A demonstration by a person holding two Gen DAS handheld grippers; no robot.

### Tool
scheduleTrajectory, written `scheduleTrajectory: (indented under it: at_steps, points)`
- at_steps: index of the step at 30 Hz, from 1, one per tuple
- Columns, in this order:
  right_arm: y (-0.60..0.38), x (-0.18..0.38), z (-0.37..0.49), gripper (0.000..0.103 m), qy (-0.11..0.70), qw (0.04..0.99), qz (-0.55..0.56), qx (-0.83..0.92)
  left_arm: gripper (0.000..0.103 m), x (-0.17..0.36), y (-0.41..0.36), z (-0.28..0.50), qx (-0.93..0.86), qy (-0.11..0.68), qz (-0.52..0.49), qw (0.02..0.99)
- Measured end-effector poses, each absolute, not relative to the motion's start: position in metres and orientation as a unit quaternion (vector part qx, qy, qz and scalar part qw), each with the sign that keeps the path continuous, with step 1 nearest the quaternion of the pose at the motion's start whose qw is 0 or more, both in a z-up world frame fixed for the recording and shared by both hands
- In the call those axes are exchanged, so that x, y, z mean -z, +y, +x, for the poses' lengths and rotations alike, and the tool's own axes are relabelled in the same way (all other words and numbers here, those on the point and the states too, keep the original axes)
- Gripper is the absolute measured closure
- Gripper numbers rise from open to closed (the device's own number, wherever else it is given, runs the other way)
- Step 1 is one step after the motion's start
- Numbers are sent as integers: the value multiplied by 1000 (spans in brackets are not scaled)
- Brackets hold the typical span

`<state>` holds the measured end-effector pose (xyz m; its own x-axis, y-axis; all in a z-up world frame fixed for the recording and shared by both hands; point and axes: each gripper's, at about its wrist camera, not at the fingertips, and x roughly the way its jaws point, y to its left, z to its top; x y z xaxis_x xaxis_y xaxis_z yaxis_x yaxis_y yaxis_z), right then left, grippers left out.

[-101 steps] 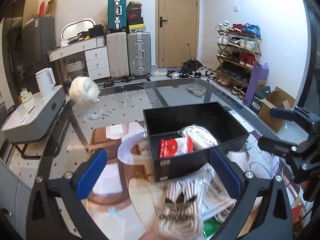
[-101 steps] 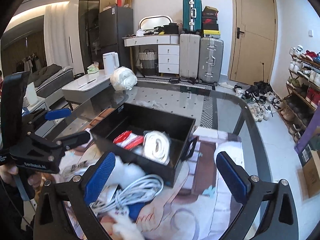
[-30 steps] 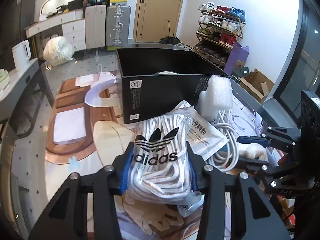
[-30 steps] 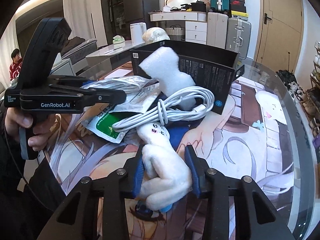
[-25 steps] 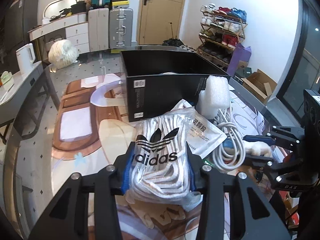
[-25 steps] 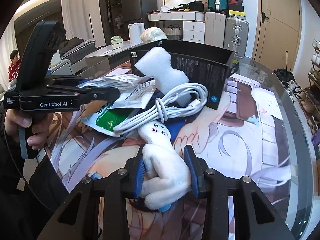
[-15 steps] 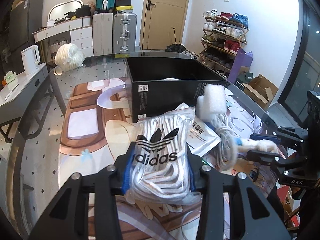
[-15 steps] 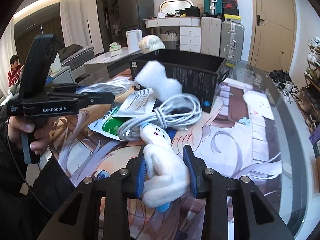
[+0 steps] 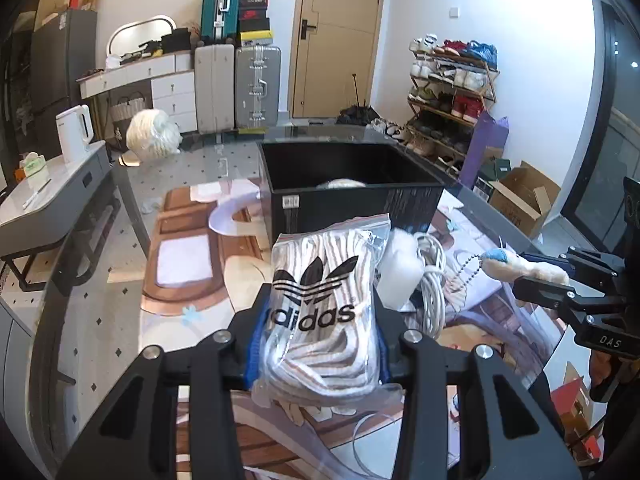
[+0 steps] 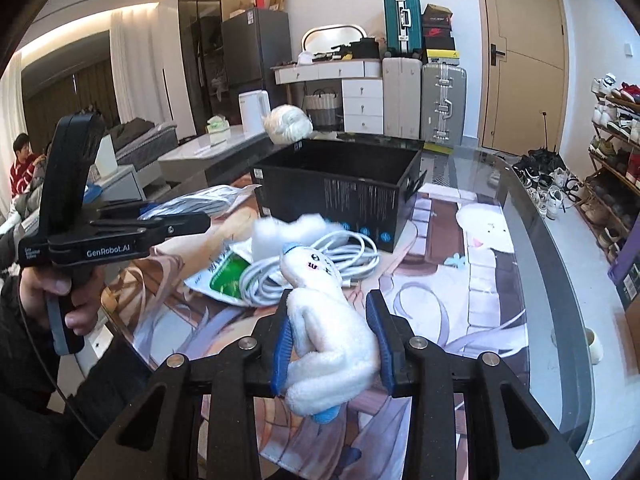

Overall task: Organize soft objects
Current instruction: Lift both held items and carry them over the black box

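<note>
Left gripper (image 9: 318,344) clamped on bagged socks (image 9: 320,312); right gripper (image 10: 332,340) clamped on plush toy (image 10: 324,316); black box (image 9: 352,196) behind.

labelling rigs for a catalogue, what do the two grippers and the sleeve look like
Both are matte black. The left gripper has white GenRobot.AI lettering on its side; the right gripper has blue finger pads and silver bolts. The sleeve is dark.

Black box (image 9: 352,204) contents mostly hidden behind its front wall — foam block (image 10: 288,236) blurred, outline unclear.
</note>
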<state>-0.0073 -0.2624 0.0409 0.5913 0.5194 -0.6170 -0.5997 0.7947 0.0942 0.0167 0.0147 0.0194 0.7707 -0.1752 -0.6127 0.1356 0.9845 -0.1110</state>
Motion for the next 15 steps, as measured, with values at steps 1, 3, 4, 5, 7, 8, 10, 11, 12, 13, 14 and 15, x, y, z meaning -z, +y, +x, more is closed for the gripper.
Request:
scheduleTrajectory:
  at_steps: [1, 3, 4, 5, 7, 8, 10, 11, 12, 13, 14, 15]
  points:
    - [-262, -43, -6, 68, 324, 891, -59, -314, 62, -21, 15, 16, 81, 326, -30, 942]
    - [-261, -46, -2, 68, 321, 893, -52, -313, 62, -26, 16, 16, 79, 319, -28, 944]
    - [-260, -48, -1, 68, 320, 893, -51, -313, 62, -27, 16, 17, 78, 317, -28, 945]
    - [-259, -49, 1, 68, 318, 893, -51, -314, 62, -29, 17, 18, 76, 315, -29, 945]
    - [-257, -53, 5, 68, 315, 896, -48, -310, 62, -31, 19, 20, 72, 312, -29, 947]
    - [-257, -55, 7, 68, 313, 897, -45, -309, 62, -33, 20, 21, 71, 311, -31, 947]
    - [-255, -59, 10, 68, 309, 899, -43, -307, 62, -37, 21, 25, 68, 308, -30, 949]
    - [-254, -61, 12, 68, 307, 900, -40, -306, 62, -39, 22, 26, 66, 306, -28, 949]
    - [-253, -63, 14, 68, 308, 900, -37, -306, 62, -40, 23, 28, 64, 304, -27, 950]
    - [-252, -65, 17, 68, 307, 901, -36, -304, 62, -42, 23, 29, 62, 301, -26, 951]
    - [-252, -66, 19, 68, 307, 902, -36, -303, 62, -44, 23, 31, 60, 300, -25, 952]
    - [-251, -68, 22, 68, 307, 902, -33, -302, 62, -46, 23, 33, 57, 298, -24, 953]
